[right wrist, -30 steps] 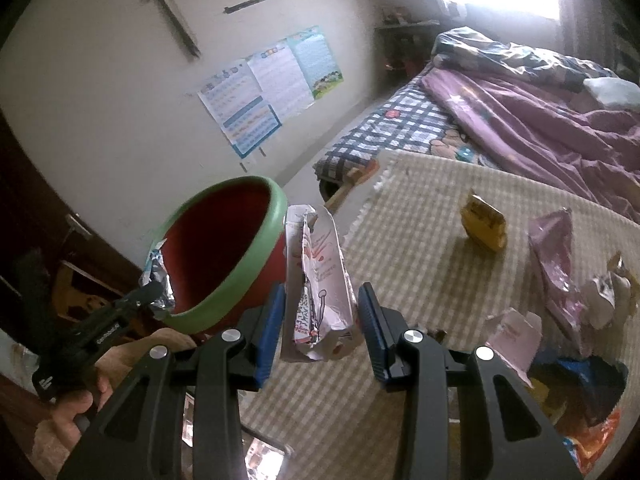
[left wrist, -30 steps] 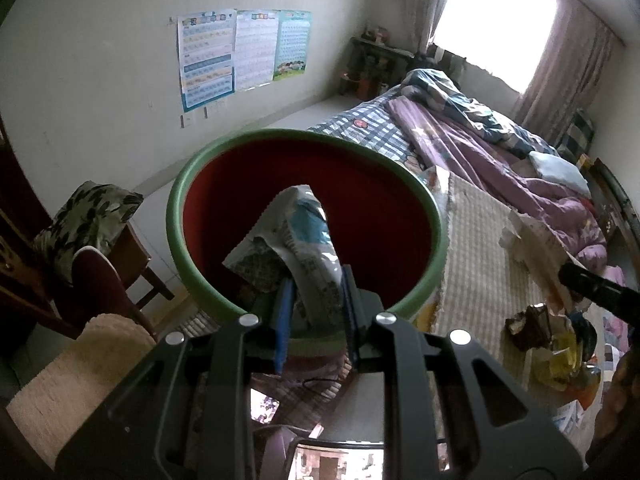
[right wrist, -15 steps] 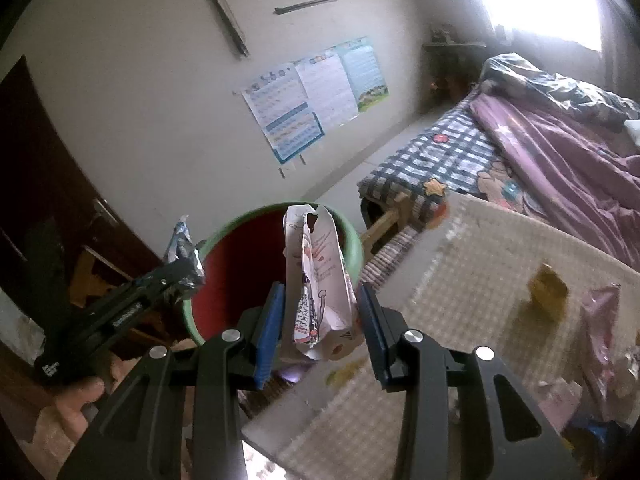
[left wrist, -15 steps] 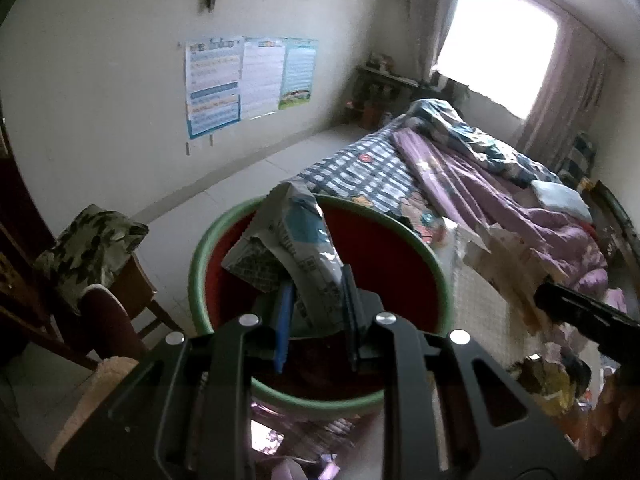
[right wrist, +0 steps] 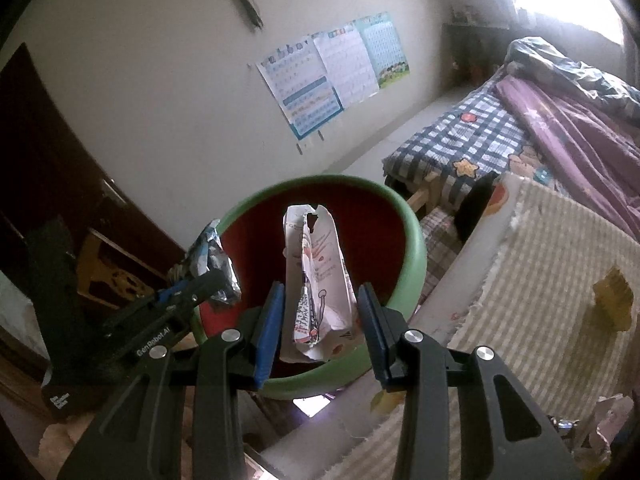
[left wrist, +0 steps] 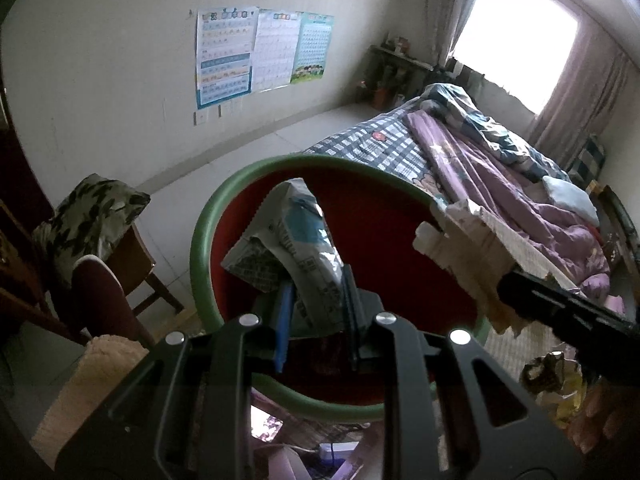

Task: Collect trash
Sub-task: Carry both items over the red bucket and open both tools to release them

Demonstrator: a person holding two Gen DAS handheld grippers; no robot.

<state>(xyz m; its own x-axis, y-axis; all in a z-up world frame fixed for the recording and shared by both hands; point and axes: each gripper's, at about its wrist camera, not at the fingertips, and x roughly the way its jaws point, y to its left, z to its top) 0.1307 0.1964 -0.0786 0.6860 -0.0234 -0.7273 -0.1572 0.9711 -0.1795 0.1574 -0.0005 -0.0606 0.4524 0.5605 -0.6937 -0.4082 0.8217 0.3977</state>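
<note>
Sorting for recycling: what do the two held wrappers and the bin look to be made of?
Wrapper in the left gripper: the blue-white wrapper looks like foil-lined plastic film; its crinkles shine silver. Wrapper in the right gripper: the pink-white carton looks like matte coated paperboard, creased with a torn top. The bin looks like smooth moulded plastic, green rim, red inside.

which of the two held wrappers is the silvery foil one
The crumpled silver-and-blue packet pinched in the left gripper. The right gripper holds a pale pink carton with red print, no foil sheen. Both are over the green-rimmed bin.
</note>
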